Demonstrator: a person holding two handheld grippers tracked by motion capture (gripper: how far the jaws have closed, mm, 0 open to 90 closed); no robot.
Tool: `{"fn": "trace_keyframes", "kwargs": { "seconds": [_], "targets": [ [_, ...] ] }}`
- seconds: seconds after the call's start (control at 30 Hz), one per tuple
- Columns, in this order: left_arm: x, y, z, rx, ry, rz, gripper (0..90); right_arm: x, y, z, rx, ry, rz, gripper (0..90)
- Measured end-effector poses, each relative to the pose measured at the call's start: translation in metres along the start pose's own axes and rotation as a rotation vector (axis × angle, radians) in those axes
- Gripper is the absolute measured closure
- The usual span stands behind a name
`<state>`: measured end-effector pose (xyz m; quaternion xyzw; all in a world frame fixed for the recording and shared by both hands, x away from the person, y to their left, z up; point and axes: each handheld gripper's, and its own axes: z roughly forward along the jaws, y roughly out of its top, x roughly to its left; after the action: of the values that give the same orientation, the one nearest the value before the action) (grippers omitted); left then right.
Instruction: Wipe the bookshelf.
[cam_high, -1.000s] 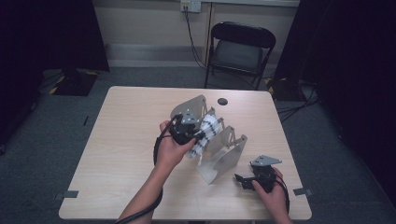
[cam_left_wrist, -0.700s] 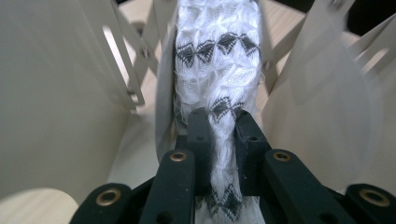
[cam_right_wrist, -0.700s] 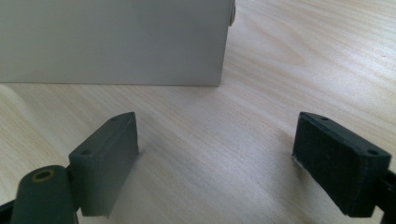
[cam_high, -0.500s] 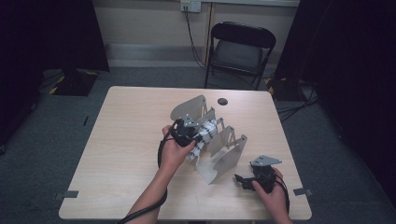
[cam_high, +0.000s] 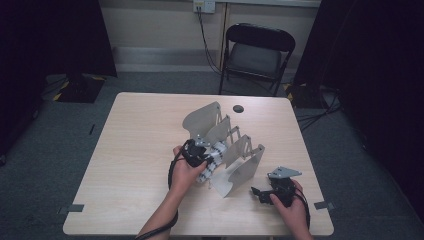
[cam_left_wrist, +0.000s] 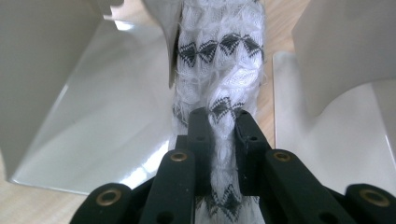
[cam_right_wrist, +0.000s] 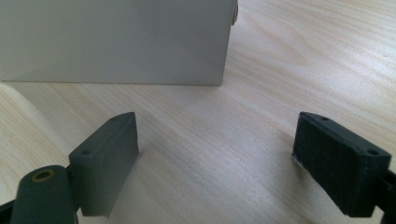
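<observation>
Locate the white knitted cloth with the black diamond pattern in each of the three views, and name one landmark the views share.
High view: the cloth sits mid-table, among the rack's panels.
Left gripper view: centre, running top to bottom, pinched by the left hand-held gripper.
Right gripper view: not in it.
Shared landmark: the grey accordion rack.

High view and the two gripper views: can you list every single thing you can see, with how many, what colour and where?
table: one, light wood, middle of the room
rack: one, grey, several upright dividers, on the table's middle
knitted cloth: one, white with black diamond pattern, between two rack dividers
small round thing: one, dark, at the table's far edge
folding chair: one, black, behind the table
wall socket: one, pale, on the wall with cables hanging down
tape marks: two, grey, at the table's near corners
left gripper: one, black, fingers shut on the knitted cloth at the rack
right gripper: one, black, fingers open, on the table right of the rack
</observation>
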<state>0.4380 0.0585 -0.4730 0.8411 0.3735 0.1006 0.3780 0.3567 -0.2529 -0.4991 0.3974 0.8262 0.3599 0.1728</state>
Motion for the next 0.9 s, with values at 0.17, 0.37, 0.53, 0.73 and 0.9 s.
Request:
{"fn": "trace_keyframes", "kwargs": {
  "seconds": [0.17, 0.37, 0.53, 0.73, 0.9],
  "targets": [
    [-0.002, -0.003, 0.0, 0.007, -0.011, -0.007, 79.9, 0.0, 0.0, 0.0, 0.0, 0.0, 0.0, 13.6],
    [-0.011, 0.008, -0.016, -0.013, -0.033, 0.035, 80.0, 0.0, 0.0, 0.0, 0.0, 0.0, 0.0, 13.6],
    [-0.019, 0.034, -0.043, -0.08, -0.032, 0.092, 80.0, 0.0, 0.0, 0.0, 0.0, -0.001, 0.0, 13.6],
    [-0.027, 0.07, -0.074, -0.165, -0.017, 0.14, 79.9, 0.0, 0.0, 0.0, 0.0, -0.001, 0.001, 13.6],
    [-0.022, 0.081, -0.077, -0.173, -0.001, 0.137, 79.9, 0.0, 0.0, 0.0, 0.0, -0.001, 0.001, 13.6]
  ]
}}
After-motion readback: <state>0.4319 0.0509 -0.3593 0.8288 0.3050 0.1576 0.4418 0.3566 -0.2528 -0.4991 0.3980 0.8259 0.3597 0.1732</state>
